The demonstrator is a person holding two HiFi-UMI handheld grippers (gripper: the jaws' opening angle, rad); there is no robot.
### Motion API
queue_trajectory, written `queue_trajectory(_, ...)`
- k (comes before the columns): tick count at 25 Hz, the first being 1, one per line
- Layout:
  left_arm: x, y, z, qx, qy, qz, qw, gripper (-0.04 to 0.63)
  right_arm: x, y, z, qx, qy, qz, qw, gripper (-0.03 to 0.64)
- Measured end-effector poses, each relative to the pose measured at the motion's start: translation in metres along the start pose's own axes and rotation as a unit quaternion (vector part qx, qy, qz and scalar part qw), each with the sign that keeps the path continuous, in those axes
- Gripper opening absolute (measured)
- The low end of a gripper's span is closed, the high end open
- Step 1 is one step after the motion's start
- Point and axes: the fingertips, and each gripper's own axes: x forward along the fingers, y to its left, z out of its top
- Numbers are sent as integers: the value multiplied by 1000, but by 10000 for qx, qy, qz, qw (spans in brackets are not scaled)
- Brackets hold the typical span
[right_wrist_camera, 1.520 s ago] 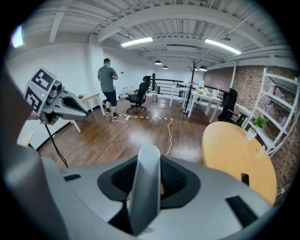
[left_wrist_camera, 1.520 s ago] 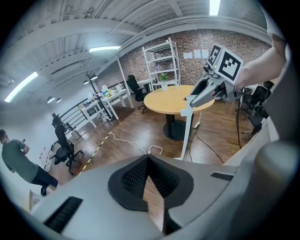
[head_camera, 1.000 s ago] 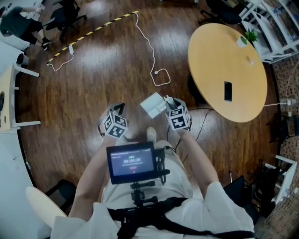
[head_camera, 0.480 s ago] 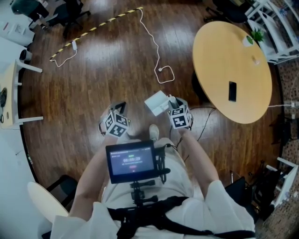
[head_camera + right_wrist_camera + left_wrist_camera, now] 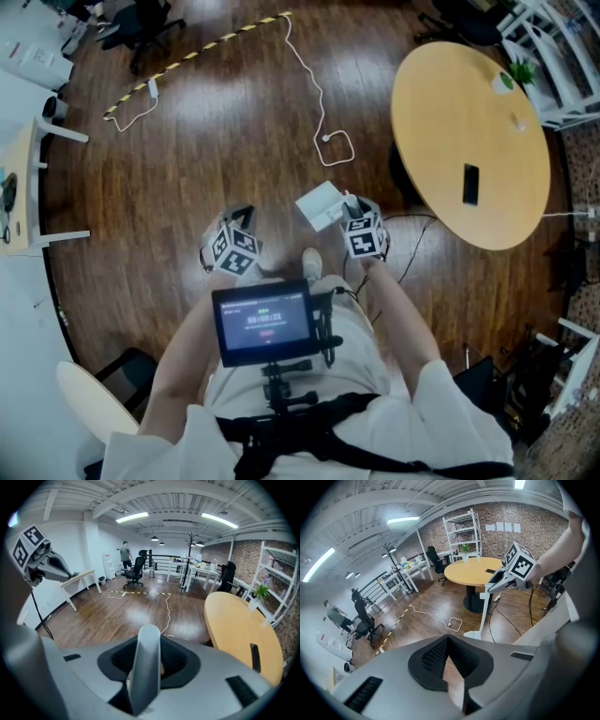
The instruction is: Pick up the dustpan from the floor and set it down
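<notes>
Slightly lower than a second before, the right gripper (image 5: 345,204) stayed clamped on the dustpan (image 5: 319,203) handle; the left gripper (image 5: 239,218) was closed and empty.

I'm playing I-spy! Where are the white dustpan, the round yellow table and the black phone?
white dustpan (image 5: 319,204), head view, its flat pan.
round yellow table (image 5: 450,103), head view, bare top.
black phone (image 5: 471,184), head view, its middle.

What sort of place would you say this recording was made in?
Most likely an open-plan office or studio: a round wooden table on a wooden floor, swivel office chairs, and white shelving against a brick wall.
</notes>
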Motion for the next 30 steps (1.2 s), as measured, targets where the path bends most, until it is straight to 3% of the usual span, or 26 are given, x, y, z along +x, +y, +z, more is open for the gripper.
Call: queue_trajectory(30, -3, 3, -2, -146, 30, 84, 9999, -6, 25, -5, -32, 138, 241, -45, 9996, 147)
